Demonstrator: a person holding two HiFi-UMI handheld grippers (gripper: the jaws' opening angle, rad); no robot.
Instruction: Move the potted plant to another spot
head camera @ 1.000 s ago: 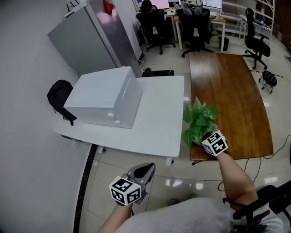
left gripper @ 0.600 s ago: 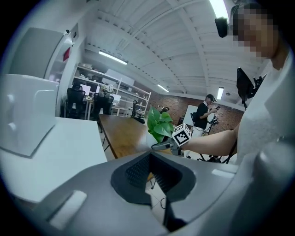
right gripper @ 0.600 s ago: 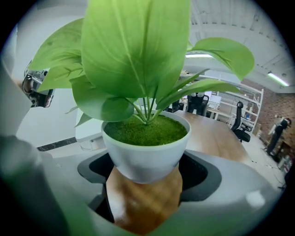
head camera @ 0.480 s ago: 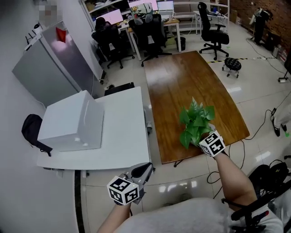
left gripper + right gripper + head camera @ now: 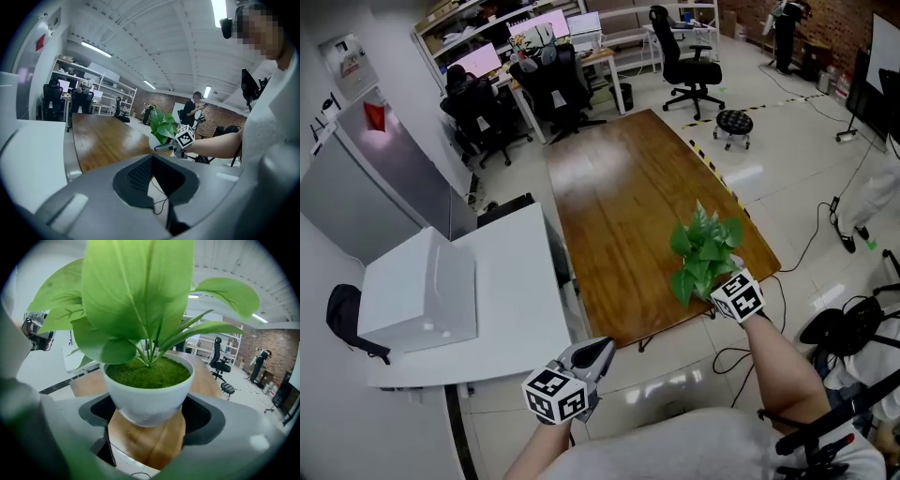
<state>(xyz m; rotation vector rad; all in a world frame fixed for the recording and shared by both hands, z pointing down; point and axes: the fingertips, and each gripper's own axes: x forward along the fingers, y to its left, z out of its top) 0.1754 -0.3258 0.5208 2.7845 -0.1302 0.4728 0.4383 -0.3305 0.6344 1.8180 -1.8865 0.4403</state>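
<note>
Mid-carry: plant in the right gripper, set-down spot not yet reached

Obs. The right gripper (image 5: 149, 414) has its jaws spread round the white pot (image 5: 147, 397) of the potted plant (image 5: 705, 251), one dark pad bearing on each side of the bowl low down. Through the gap under the pot, wood and then pale floor show. So I judge the pot to be lifted clear and not resting, though no view shows its base from the side.

Position. In the head view the plant sits at lower right of centre, over the near right corner of the wooden table (image 5: 623, 202). Its leaves (image 5: 136, 291) fill the upper half of the right gripper view and block most of the look ahead.

Other tool. The left gripper (image 5: 153, 182) is at the bottom centre of the head view, well apart from the plant. Its jaws are pressed together with nothing between them, so it has no part in the hold.

Step. Transport phase, as I read it: grasp made, placement pending.

Next move calls for:
- a bare patch to set down on. The long wooden top, running to the upper centre of the frame, looks free. The white table (image 5: 516, 281) at lower left carries a white box (image 5: 417, 300).
- keeping the pot upright, the grip being low and the foliage top-heavy.
- lowering until the base is fully on the surface, away from the edge, before the jaws part.
</note>
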